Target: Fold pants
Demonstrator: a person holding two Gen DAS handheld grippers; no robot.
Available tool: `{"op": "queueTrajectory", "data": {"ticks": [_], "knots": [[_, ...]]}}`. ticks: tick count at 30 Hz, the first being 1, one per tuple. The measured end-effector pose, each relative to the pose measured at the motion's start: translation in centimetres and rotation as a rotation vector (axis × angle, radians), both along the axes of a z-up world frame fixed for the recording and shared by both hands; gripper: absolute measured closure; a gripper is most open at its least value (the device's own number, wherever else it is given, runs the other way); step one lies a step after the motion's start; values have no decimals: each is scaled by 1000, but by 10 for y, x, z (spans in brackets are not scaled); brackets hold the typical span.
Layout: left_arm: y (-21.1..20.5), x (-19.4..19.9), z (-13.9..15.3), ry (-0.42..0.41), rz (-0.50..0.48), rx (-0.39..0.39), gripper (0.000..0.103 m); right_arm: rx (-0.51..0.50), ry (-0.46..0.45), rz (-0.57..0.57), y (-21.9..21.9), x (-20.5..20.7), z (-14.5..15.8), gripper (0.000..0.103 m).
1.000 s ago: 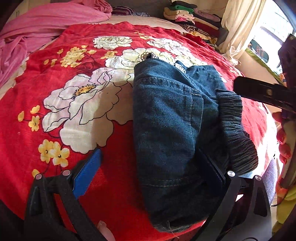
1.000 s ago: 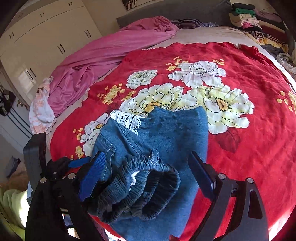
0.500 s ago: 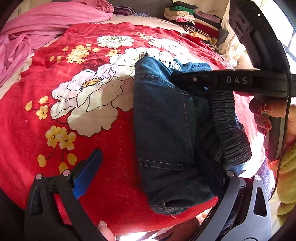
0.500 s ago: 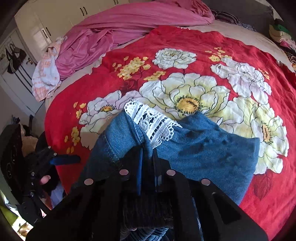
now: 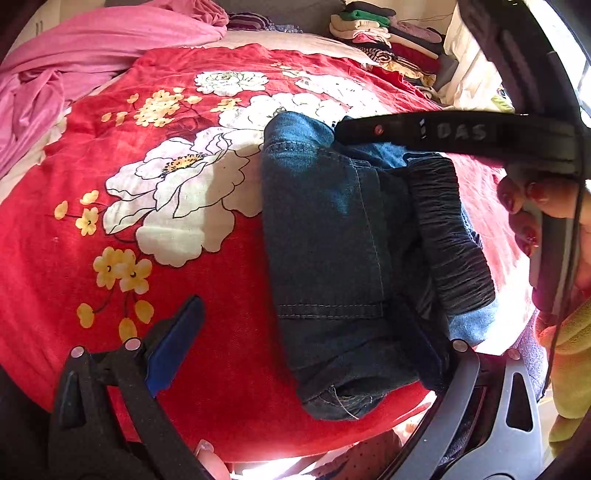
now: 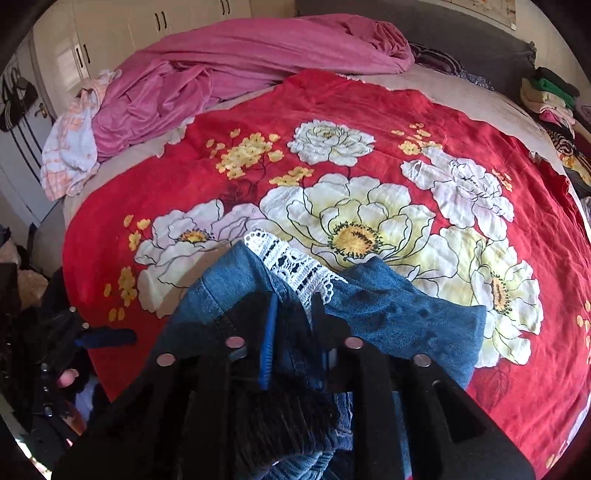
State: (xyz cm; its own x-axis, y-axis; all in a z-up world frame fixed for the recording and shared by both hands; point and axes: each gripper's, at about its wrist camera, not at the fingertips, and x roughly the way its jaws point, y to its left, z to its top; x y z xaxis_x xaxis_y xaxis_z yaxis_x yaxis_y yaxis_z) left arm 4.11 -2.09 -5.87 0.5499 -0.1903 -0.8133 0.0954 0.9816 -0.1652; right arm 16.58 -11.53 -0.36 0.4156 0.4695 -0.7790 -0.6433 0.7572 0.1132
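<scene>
The right hand-held gripper has its fingers pinched close together on a fold of the denim pants, just below the white lace trim that pokes out at the far end of the bundle. The left hand-held gripper is spread wide and grasps nothing; its left blue pad hangs over bare bedspread, while its right finger sits against the near edge of the denim.

The pants lie partly folded on the red floral bedspread, near the bed's near right edge, with the gathered elastic waistband bunched along the right side.

The main risk seems to be the narrow pinch: it appears to take only the top layer, so lifting could peel that layer away and undo the fold beneath. The lace may also snag between the pads. With the left side unsupported, the bundle would likely twist or sag, and the thick waistband could roll out. Being so close to the bed's edge, a careless pull toward the near side might drag the pants off.

The pink sheet at the far left and the stacked clothes at the far right lie well apart from the work.
</scene>
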Motion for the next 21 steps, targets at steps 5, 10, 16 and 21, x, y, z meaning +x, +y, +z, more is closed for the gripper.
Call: {"op": "queueTrajectory", "data": {"ticks": [5,10,16,21], "knots": [[0,-1,2,-3,3,2,10,85,-43,-77,-33,-22,30,46],[0,-4,5,-8,3,1,10,137,-77,-192,-73,-49,37,37],[1,-8,12,-24,3,-6,10,169,-64,-352,-122,-88,16,33],[12,-6,19,-50,31,-29,10,170,21,-433,-152,-103,-13,33]]}}
